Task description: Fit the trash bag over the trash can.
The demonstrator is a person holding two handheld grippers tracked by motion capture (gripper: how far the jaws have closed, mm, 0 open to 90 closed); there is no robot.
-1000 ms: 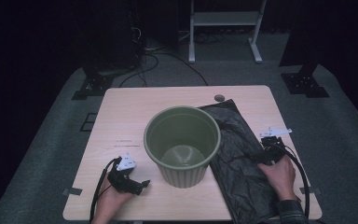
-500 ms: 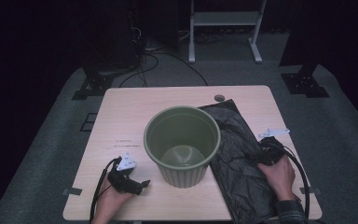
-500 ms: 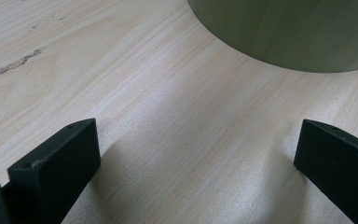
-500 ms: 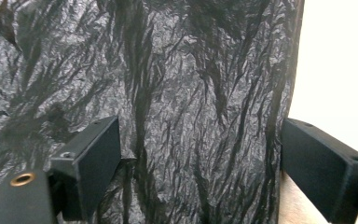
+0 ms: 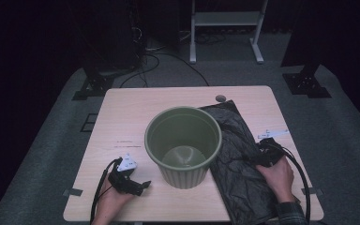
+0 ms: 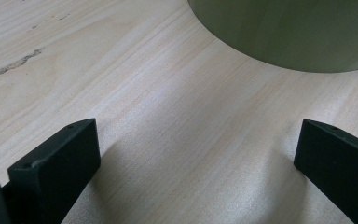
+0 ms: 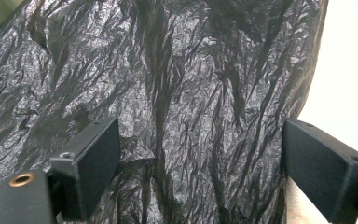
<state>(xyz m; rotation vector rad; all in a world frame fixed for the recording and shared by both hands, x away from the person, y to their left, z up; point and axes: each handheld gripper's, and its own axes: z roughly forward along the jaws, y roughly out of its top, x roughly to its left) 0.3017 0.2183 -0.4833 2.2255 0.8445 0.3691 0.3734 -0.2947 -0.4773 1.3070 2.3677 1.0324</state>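
Black bag (image 7: 182, 93) lies under the wide right claw (image 7: 200, 163); left claw (image 6: 196, 163) wide, empty.

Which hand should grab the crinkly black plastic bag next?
Probably the right. The right tool hangs over the crinkly black plastic bag, jaws open astride it. The left tool sits across the round green plastic bin, over bare table.
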